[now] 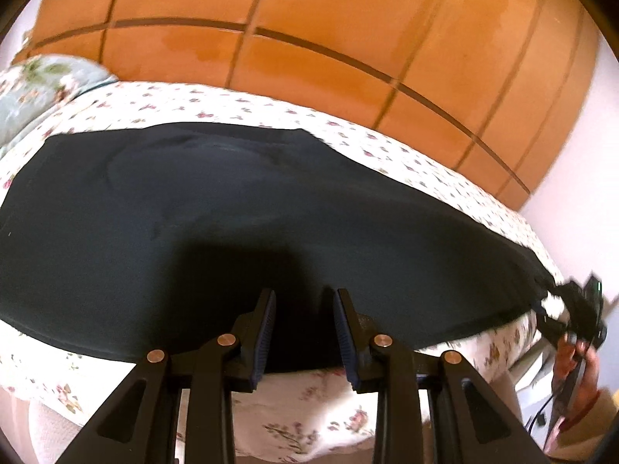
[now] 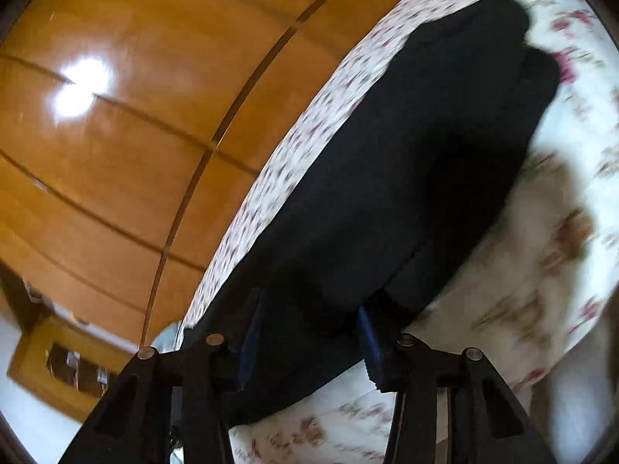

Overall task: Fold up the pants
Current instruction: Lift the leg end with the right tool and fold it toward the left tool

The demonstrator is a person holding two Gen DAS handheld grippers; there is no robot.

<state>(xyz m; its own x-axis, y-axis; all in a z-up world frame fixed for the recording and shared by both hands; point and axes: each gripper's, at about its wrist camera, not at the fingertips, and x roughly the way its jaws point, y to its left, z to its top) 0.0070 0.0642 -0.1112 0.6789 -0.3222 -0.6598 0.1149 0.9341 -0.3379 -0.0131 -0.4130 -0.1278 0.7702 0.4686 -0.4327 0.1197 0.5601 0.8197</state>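
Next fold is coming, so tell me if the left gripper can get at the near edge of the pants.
Probably yes. The left gripper sits right over the near edge of the black pants on the flowered bedsheet, jaws apart, and nothing lies between them and the cloth.

Each wrist camera looks forward and down along its hand-held gripper, close above the black pants (image 1: 232, 208) on the floral bed (image 1: 406, 150); both views share pants, bed and the wooden wardrobe (image 2: 116, 147) beyond.
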